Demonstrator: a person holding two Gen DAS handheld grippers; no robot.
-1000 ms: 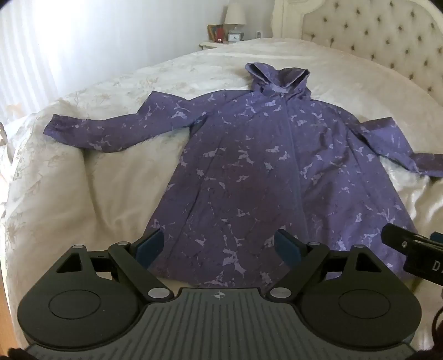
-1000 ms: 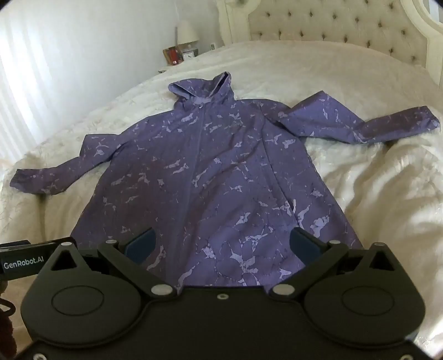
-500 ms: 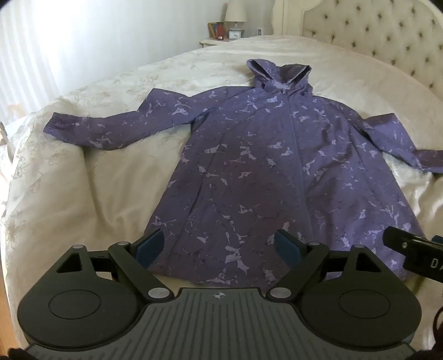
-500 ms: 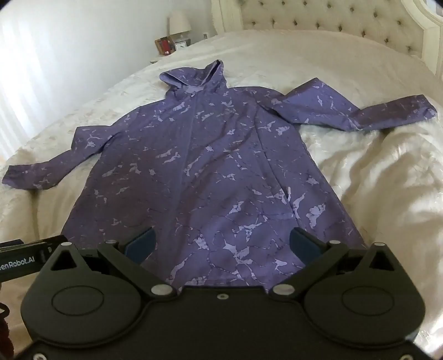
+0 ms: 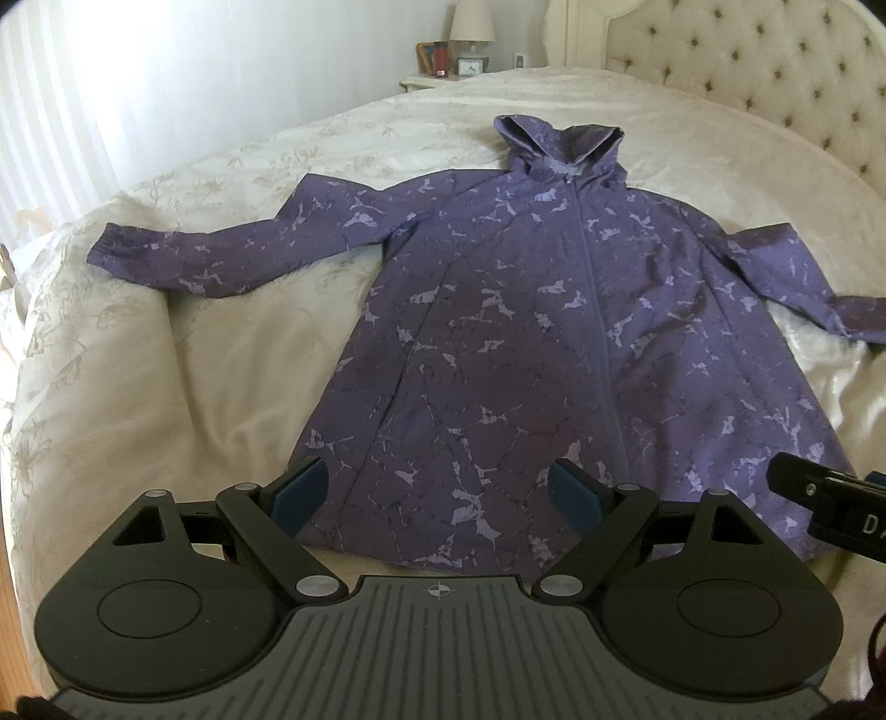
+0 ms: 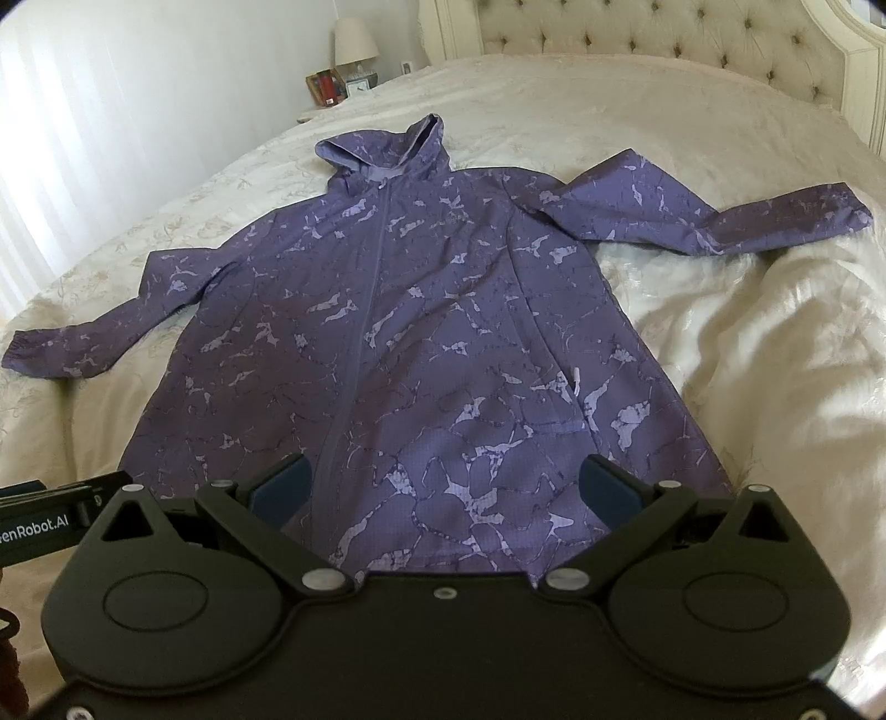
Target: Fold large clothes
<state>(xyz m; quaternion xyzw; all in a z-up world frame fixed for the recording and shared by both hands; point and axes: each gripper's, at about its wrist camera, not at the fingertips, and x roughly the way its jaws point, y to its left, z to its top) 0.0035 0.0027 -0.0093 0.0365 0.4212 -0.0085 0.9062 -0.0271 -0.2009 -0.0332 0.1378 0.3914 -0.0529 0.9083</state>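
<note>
A purple hooded jacket (image 5: pixel 531 332) with a pale marbled print lies flat and face up on the bed, zipped, hood toward the headboard and both sleeves spread out. It also shows in the right wrist view (image 6: pixel 421 332). My left gripper (image 5: pixel 437 490) is open and empty, above the hem's left part. My right gripper (image 6: pixel 443 484) is open and empty, above the hem's right part. Part of the right gripper shows at the left wrist view's right edge (image 5: pixel 830 504).
The cream bedspread (image 5: pixel 166 387) is rumpled beside the jacket on both sides (image 6: pixel 775 360). A tufted headboard (image 6: pixel 664 33) stands at the far end. A nightstand with a lamp (image 5: pixel 470 25), a clock and frames is at the far left.
Both grippers have moved forward and lower toward the jacket's hem; the jacket fills more of each view. The jacket has not moved.
</note>
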